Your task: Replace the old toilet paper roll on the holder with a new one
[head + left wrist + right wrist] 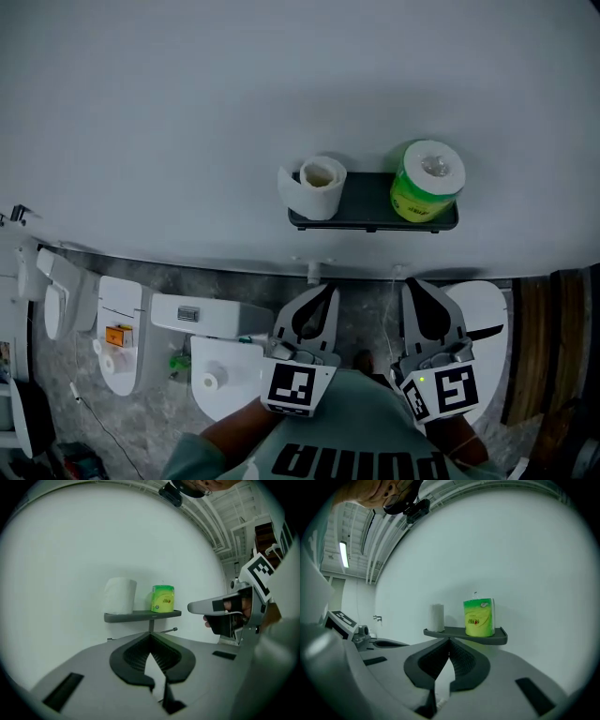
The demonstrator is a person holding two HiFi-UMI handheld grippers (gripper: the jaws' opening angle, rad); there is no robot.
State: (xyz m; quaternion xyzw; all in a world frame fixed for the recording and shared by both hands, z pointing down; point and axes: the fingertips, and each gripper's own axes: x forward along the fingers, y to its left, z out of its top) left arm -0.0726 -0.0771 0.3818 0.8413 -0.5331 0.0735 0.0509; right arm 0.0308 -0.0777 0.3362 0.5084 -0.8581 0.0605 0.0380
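Fingers (317, 317) (both pairs together) well short of shelf (373, 223) edge.

A dark grey shelf (367, 199) carries a plain white roll (319, 185) and a wrapped roll (427, 180) in bright green. The wall (281, 84) is pale grey, the floor (225, 284) mottled grey.

Dim, flat light with soft shadows; gripper views bulge fisheye-round, corners black, near edges blurred.
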